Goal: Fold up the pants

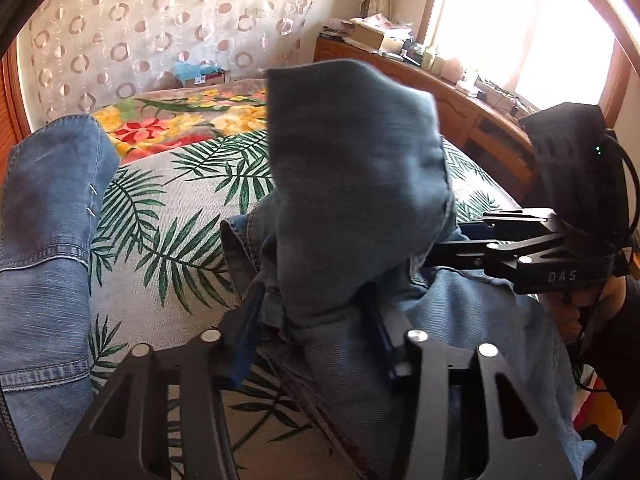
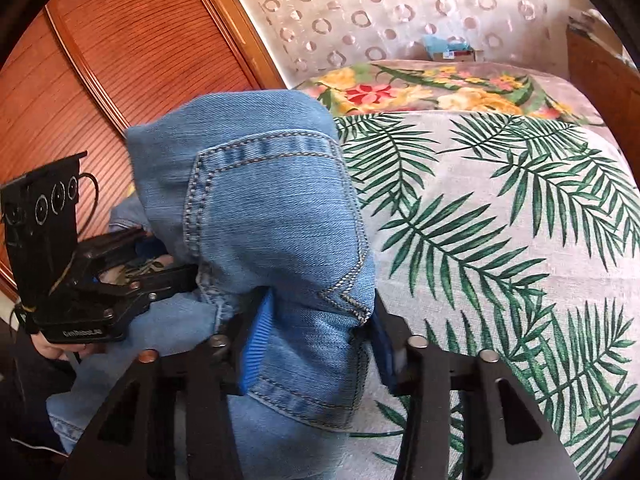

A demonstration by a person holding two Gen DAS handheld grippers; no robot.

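Both hands are in on the jeans [image 2: 276,216] now, bunched up over the near edge of the bed [image 2: 500,216] with its palm-leaf cover. Judging by how the cloth sits, this is the gather-and-lift stage of the fold, with nothing laid flat yet. The pants need to be raised together and level, then drawn apart so the denim hangs straight before it comes down — pull unevenly and the legs will twist.

One leg [image 1: 48,216] with its stitched hem drapes down the left side of the left wrist view, well apart from the main bunch. That loose length could drag or catch on the bed edge, so it wants watching.

The left tool [image 1: 316,344] has its blue pads pinched onto a thick fold of denim that stands up in front of the lens, the darker inner face showing. The right tool [image 2: 316,336] is clamped on the seat of the pants, right at the lower point of a back pocket [image 2: 276,216] — pale blue denim, tan double stitching, a bar tack at the corner. Both grips look fairly deep rather than at the very edge, which should hold heavy cloth well.

The two tools sit just beside each other on the same bundle.
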